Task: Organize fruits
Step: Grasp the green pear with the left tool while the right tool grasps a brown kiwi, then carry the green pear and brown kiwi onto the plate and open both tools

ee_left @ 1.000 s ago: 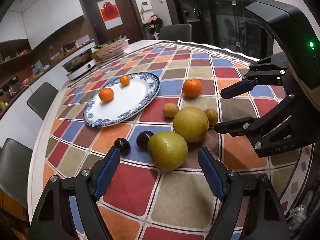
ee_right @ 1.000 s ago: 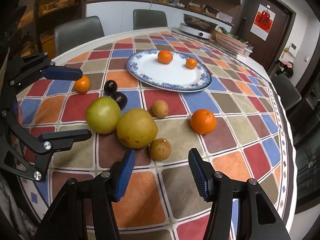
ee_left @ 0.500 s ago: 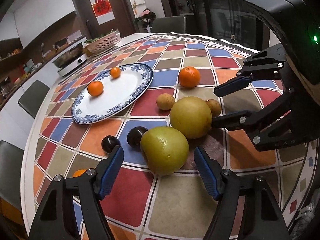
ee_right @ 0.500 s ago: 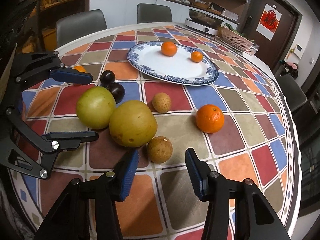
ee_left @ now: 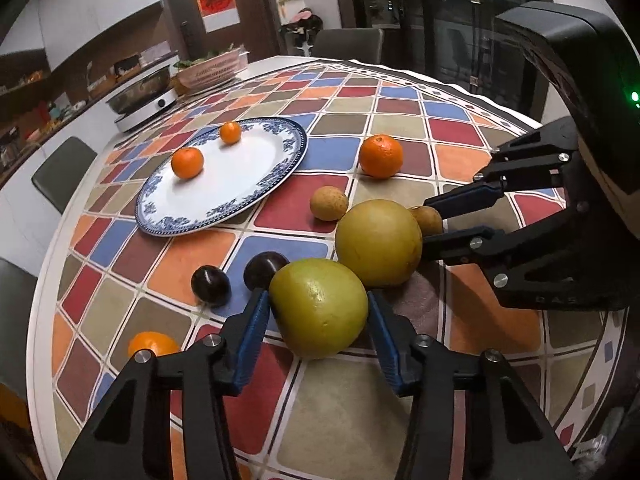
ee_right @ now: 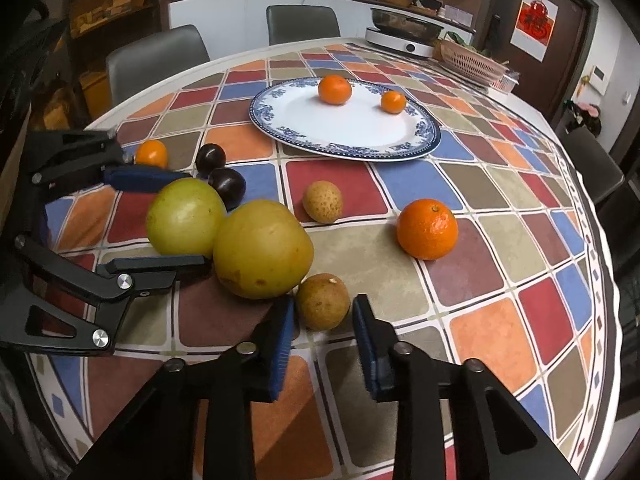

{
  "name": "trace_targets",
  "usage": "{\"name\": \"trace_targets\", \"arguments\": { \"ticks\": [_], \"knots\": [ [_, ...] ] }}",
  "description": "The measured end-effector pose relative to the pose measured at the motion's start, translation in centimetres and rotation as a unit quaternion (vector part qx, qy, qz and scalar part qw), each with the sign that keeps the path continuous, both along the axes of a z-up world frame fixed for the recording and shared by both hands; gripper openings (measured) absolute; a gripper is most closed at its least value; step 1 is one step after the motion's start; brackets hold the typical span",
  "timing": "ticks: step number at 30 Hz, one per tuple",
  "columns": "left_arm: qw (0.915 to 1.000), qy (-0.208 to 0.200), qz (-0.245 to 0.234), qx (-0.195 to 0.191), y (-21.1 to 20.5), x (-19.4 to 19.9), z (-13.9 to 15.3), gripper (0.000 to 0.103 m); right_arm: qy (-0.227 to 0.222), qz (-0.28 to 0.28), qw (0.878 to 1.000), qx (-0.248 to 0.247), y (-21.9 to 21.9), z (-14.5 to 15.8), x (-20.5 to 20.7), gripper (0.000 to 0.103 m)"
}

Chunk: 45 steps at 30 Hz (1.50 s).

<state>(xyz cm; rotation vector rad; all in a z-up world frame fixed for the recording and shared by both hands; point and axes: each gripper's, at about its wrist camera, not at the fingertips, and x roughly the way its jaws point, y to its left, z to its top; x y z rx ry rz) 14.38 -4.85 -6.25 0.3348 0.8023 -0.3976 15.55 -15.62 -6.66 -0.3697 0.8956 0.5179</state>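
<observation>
Left gripper [ee_left: 318, 312], jaws spread wide, brackets a smooth, round green pomelo [ee_left: 319, 309] on the checkered tablecloth [ee_left: 344, 412]; contact cannot be judged. Right gripper [ee_right: 323, 320], jaws apart, flanks a small, matte brown fruit [ee_right: 322, 301] beside a larger yellow pomelo [ee_right: 262, 249]. Two glossy tangerines sit on the blue-rimmed plate [ee_right: 280, 128].

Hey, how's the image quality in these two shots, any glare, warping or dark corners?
Left wrist view: fisheye bends the table edge, corners go black, a soft highlight sits on the green fruit, a green LED flares at far right. Right wrist view: same curved table edge and dark corners, fruit sharp, plate evenly lit.
</observation>
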Motion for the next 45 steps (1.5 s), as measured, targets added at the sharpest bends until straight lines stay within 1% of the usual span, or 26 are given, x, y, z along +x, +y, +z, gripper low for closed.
{"name": "trace_targets", "arguments": {
  "ticks": [7, 12, 19, 27, 31, 35, 45],
  "knots": [
    [0.9991, 0.019, 0.03, -0.024, 0.5, -0.4, 0.4, 0.049, -0.003, -0.03, 0.999, 0.022, -0.9, 0.8, -0.5, 0.029],
    [0.9988, 0.012, 0.036, -0.032, 0.6, -1.1, 1.3, 0.049, -0.01, -0.041, 0.998, 0.036, -1.2, 1.8, -1.1, 0.029],
    [0.998, 0.006, 0.043, -0.045, 1.1, -1.5, 2.3, 0.049, -0.02, -0.04, 0.998, 0.047, -1.0, 3.0, -2.0, 0.029],
    [0.9967, -0.017, 0.056, -0.056, 1.5, -2.0, 4.3, 0.049, -0.034, -0.038, 0.997, 0.058, -0.7, 4.5, -2.6, 0.029],
    [0.9951, -0.029, 0.065, -0.068, 1.9, -1.9, 5.7, 0.049, -0.046, -0.039, 0.996, 0.065, -0.6, 5.4, -2.6, 0.029],
    [0.9938, -0.042, 0.075, -0.071, 2.3, -1.4, 7.0, 0.049, -0.055, -0.04, 0.995, 0.079, -0.4, 6.6, -2.1, 0.029],
    [0.991, -0.075, 0.086, -0.07, 3.6, 0.8, 9.8, 0.049, -0.099, -0.031, 0.99, 0.092, 0.8, 10.4, 0.3, 0.029]
  ]
}}
